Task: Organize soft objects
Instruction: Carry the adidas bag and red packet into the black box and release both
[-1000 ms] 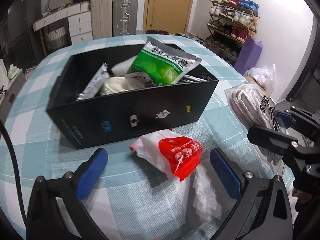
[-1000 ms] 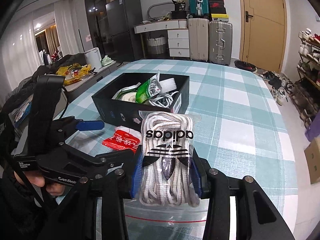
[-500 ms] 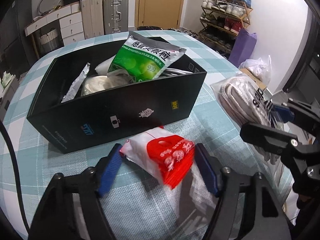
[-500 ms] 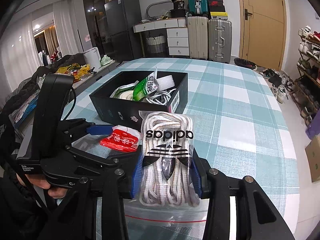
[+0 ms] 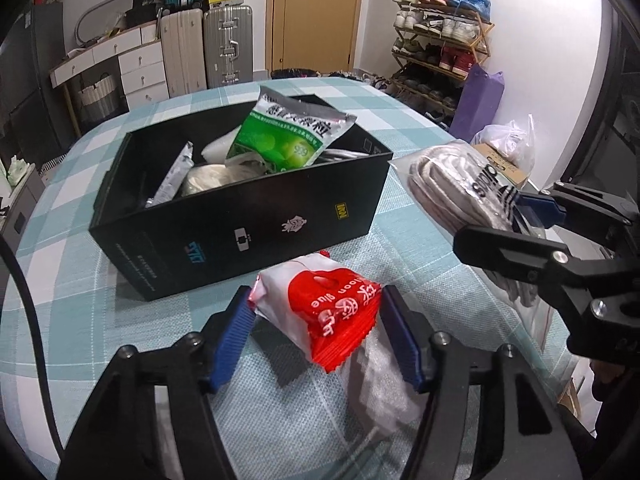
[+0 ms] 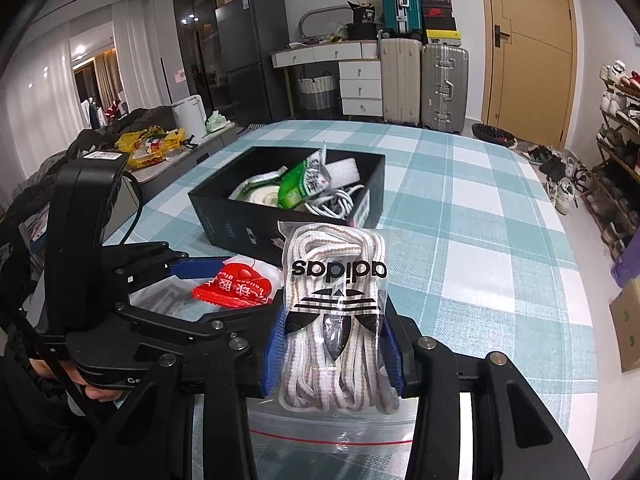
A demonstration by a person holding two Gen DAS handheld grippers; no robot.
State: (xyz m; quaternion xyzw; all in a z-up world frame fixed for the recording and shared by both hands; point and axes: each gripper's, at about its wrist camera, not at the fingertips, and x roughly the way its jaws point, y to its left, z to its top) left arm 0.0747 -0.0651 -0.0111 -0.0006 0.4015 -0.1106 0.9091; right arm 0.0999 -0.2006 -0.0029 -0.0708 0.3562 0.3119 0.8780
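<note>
Left claw (image 5: 316,320) closing, blue pads at both ends of the red-and-white packet (image 5: 320,312), which lies on the checked worktop (image 5: 80,280) just short of the black box (image 5: 240,216) front wall. Right claw (image 6: 332,344) clamped on the clear bag of shoelaces (image 6: 336,300), beside the box's near corner. Box already holds a green sachet (image 5: 284,136). Worktop beyond the box and to the right lies open.
</note>
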